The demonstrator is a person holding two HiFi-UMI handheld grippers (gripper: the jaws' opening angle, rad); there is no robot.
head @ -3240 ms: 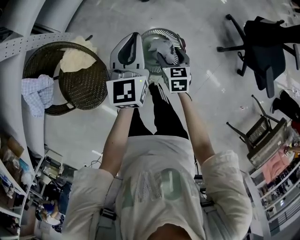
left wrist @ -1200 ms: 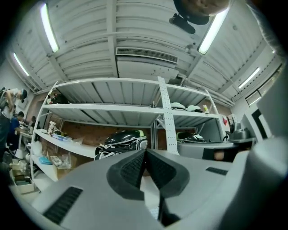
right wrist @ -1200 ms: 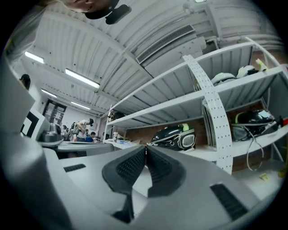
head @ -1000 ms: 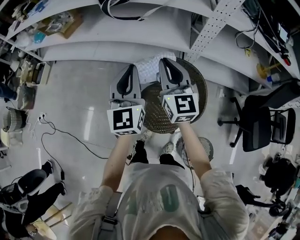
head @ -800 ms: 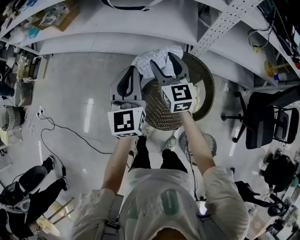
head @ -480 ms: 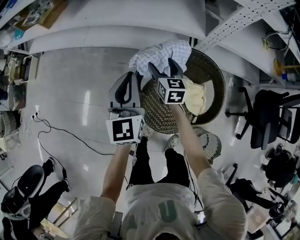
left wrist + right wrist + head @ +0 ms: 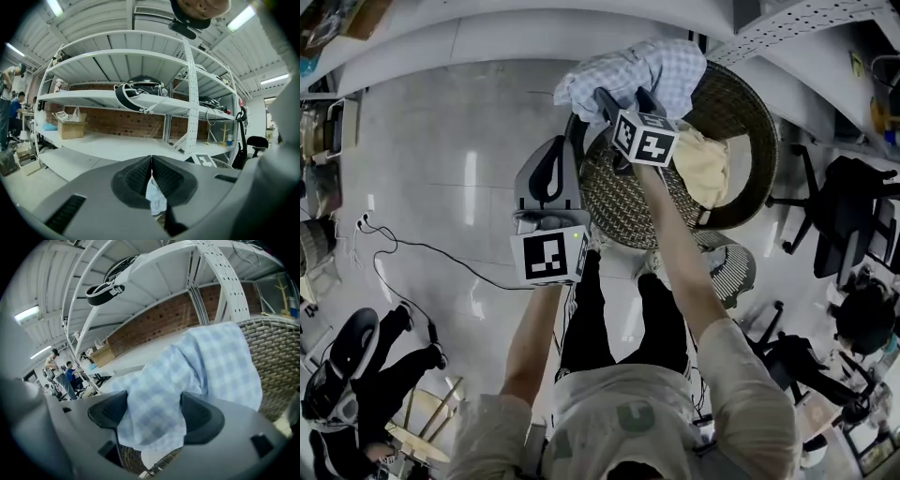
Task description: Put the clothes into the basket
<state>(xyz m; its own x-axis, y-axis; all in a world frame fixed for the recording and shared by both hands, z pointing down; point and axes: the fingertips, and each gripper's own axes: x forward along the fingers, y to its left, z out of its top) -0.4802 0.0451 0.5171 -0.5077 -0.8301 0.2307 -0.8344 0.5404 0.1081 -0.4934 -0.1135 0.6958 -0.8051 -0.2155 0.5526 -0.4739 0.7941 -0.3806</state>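
1. The round dark woven wicker basket point(image 7: 623, 199) stands on the grey floor point(image 7: 441, 141), right up against the white metal shelving point(image 7: 534, 37).
2. A blue-and-white checked cloth point(image 7: 649, 66) is draped over the basket's far rim. Part of it hangs inside and part spills outward toward the shelving.
3. A cream-coloured cloth point(image 7: 703, 169) lies inside the basket against its right wall.
4. The right gripper point(image 7: 621, 97) reaches over the basket to the checked cloth. Its jaws have just been opening and now stand wide. In the right gripper view, the cloth point(image 7: 206, 362) sags loosely between the two pads rather than being pinched, with the wicker point(image 7: 276, 366) behind it.
5. The left gripper point(image 7: 554, 141) hangs just outside the basket's left wall, above the floor. Its jaws are pressed together at the tips point(image 7: 151, 163). A pale sliver shows in the slit below them, but I can't tell whether it is caught there.
6. A round wire-caged fan point(image 7: 729, 270) sits just beside the basket's near side, and a black office chair point(image 7: 855, 220) stands well off to the right.
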